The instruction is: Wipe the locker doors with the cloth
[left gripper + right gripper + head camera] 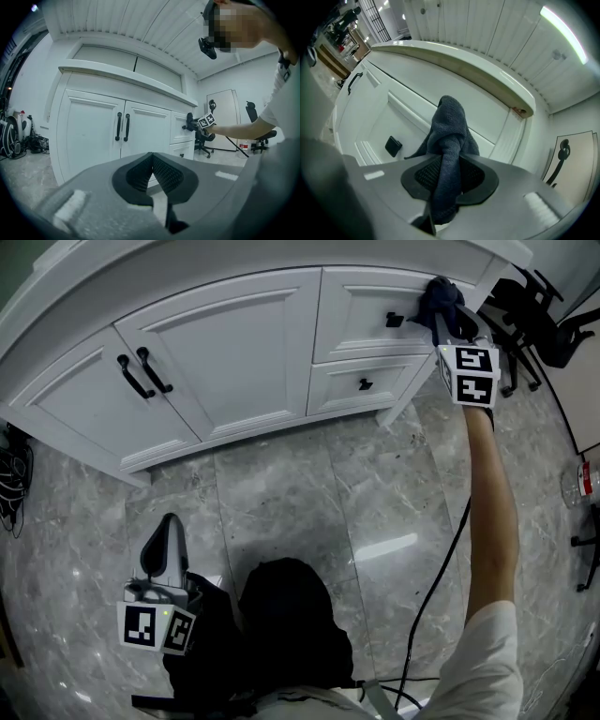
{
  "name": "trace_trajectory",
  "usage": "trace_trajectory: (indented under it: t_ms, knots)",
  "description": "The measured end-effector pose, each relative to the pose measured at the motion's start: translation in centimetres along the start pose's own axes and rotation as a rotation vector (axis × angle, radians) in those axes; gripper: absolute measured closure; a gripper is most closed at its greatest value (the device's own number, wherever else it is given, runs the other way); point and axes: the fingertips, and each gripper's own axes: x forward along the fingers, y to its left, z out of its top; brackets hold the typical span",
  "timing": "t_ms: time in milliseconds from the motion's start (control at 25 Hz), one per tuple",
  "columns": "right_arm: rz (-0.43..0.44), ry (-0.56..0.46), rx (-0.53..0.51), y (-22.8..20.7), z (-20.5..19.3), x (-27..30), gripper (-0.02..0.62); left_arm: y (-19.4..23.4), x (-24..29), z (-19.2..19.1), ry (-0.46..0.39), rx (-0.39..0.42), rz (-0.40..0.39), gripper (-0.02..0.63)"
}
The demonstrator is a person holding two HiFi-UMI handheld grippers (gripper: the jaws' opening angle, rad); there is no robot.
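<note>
Looking down on grey marble floor tiles point(309, 512), facing a white locker unit point(234, 352) spanning ten to one o'clock. Holding the dark blue cloth point(441, 298) at the right end of the upper drawer front point(375, 306), one o'clock, clamping it in the jaws of the right gripper point(447, 180). Hanging the left gripper point(152, 176) low at seven o'clock, jaws together on nothing. Showing black office chairs point(539, 315) at two o'clock.

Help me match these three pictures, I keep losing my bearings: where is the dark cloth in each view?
Head view: cloth at the top right, against the upper drawer front.
Left gripper view: cloth small, right of centre, on that drawer front.
Right gripper view: cloth dead centre, clamped between the jaws.
Shared landmark: the drawer's black knob, beside the cloth in all three.
</note>
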Motion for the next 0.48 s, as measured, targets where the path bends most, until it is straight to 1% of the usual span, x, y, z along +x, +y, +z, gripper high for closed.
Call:
trace_trajectory:
  t_ms: [240, 480]
  knots:
    - [-0.025, 0.000, 0.044, -0.3, -1.5, 0.0, 0.512, -0.2, 0.1, -0.2, 0.005, 0.005, 0.001, 0.604]
    - [-0.013, 0.039, 0.082, 1.5, -4.2, 0.1, 0.512, 0.1, -0.1, -0.2, 0.006, 0.007, 0.007, 0.604]
